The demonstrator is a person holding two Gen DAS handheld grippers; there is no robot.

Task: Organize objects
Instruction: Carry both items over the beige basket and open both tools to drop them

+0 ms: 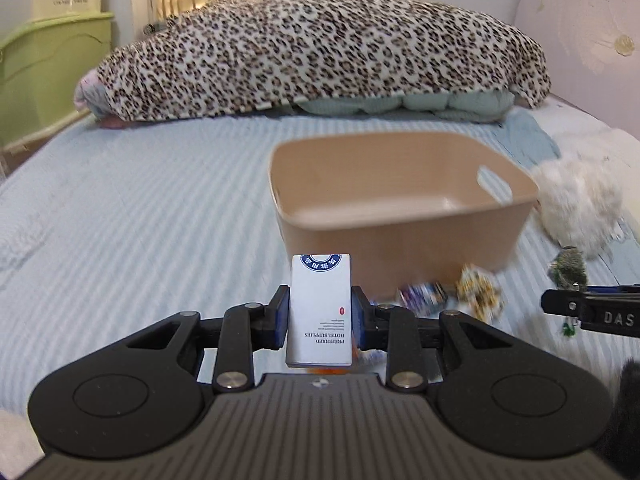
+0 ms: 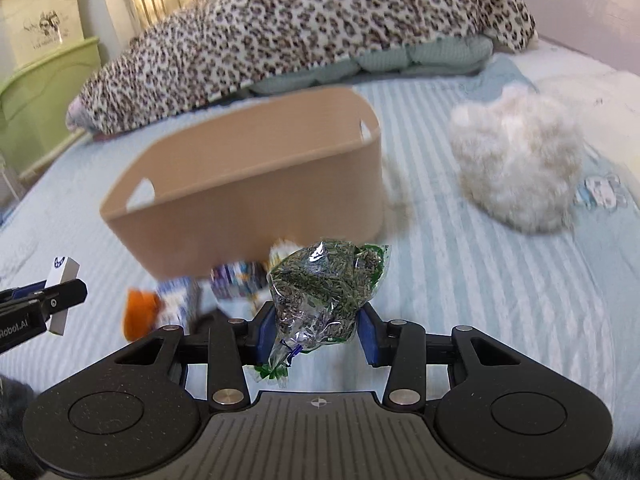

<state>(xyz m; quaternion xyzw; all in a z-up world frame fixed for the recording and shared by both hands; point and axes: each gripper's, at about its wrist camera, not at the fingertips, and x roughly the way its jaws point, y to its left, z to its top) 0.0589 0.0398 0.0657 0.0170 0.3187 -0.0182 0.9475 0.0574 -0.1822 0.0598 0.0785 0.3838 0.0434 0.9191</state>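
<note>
Beige bin (image 1: 400,216) sits on bed (image 1: 140,200); small packets (image 1: 424,294) litter its near side. Left tool (image 1: 320,320) pinches white box (image 1: 320,312); right tool (image 2: 316,328) pinches herb bag (image 2: 320,284). Fluffy white toy (image 2: 516,164) beside bin.

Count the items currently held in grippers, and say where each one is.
2. A white box is clamped in the left gripper; a clear bag of dried herbs is in the right gripper. Both are held in front of the bin.

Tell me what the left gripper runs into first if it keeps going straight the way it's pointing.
Most likely the near wall of the tan bin. The left gripper, shut on the white box, points at it over the striped bedsheet. Depth is unclear; held high enough, it could clear the rim instead.
</note>
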